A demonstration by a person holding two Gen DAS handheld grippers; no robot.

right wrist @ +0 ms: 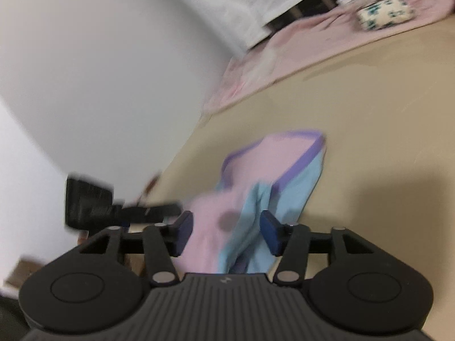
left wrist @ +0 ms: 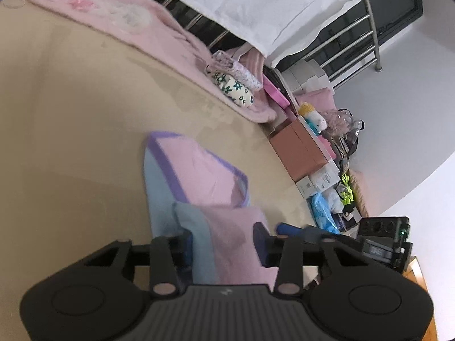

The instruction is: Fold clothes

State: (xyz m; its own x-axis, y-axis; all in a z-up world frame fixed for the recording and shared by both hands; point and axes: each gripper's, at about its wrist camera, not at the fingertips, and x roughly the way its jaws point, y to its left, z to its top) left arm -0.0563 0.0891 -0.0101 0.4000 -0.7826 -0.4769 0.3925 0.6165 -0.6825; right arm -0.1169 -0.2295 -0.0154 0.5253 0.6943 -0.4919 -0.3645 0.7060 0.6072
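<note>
A pink and light-blue garment with purple trim (left wrist: 196, 176) lies partly folded on the tan surface (left wrist: 71, 113). My left gripper (left wrist: 223, 244) is open, its fingers either side of the garment's near edge. In the right wrist view the same garment (right wrist: 270, 170) runs between the fingers of my right gripper (right wrist: 226, 234), which is also open around the cloth. The view is blurred. The other gripper (right wrist: 88, 201) shows at the left there, and at the lower right of the left wrist view (left wrist: 384, 241).
A pink blanket (left wrist: 142, 20) with folded floral clothes (left wrist: 233, 85) lies along the far edge. A white sheet (left wrist: 256, 2) hangs over a metal rail. Boxes (left wrist: 301, 150), a plush toy (left wrist: 312, 116) and bags crowd the right side beside the surface.
</note>
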